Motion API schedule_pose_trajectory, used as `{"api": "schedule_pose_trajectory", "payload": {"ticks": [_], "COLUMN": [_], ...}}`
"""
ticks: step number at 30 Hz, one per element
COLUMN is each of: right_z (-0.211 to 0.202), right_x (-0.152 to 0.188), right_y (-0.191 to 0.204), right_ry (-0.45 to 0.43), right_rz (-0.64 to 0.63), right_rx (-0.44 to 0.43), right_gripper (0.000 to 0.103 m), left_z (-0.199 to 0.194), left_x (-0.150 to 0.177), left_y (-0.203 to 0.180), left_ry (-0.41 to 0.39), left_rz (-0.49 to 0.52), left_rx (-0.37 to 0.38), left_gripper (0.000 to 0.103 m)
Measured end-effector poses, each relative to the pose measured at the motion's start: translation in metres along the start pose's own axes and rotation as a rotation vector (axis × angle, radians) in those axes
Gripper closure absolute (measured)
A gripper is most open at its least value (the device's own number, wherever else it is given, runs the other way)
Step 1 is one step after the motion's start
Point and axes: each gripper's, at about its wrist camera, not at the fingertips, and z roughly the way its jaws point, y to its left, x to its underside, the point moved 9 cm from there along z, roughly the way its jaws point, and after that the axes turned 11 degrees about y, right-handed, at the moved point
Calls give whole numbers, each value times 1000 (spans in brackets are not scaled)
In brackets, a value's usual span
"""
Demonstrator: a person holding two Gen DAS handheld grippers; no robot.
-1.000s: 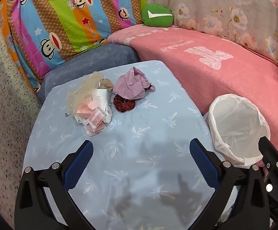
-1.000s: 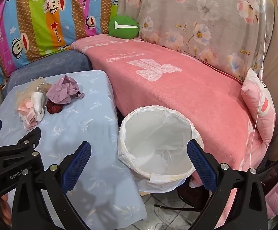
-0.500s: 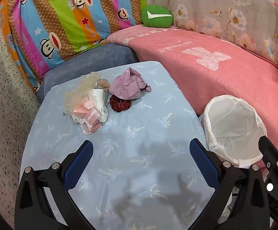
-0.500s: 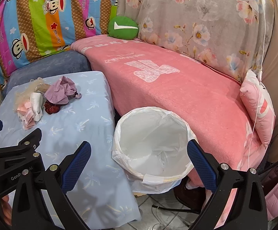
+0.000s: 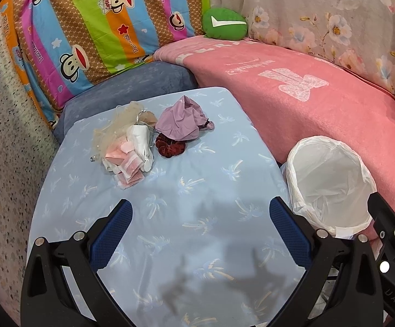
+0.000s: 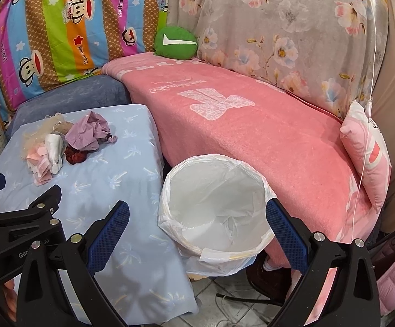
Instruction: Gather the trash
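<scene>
Left wrist view: the left hand-held gripper hangs over the near half of the surface with its blue-padded fingers spread wide, holding and touching nothing. The trash pile lies toward the far left corner of the surface: a crumpled purple wrapper, a dark red scrunchie just in front of it, a white wad, pink sachets and a beige mesh scrap. The heap runs roughly from near-left to far-right. A white-lined trash bin stands just off the surface's right edge, mouth open upward, against a pink blanket.

Right wrist view: the right hand-held gripper also has its fingers wide apart and empty, framing the trash bin on the tiled floor. The trash pile sits on the far left part of the pale blue palm-print surface. The left hand-held gripper shows at the left edge. Behind are a striped monkey-print sheet, a floral cloth, a green cushion and a pink pillow.
</scene>
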Motion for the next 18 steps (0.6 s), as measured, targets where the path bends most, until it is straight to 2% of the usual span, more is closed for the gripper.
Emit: {"api": "schedule_pose_trajectory", "payload": {"ticks": [18], "right_z": [2], "right_x": [-2], "right_y": [0], "right_ry": [4], "right_rz": [2], "right_rx": [-6], "right_gripper": [6], "left_z": [-4], "left_x": [1], "left_y": [-1], "left_ry": [-2], "left_rz": [-4], "left_rx": [-3], "left_gripper": [7]}}
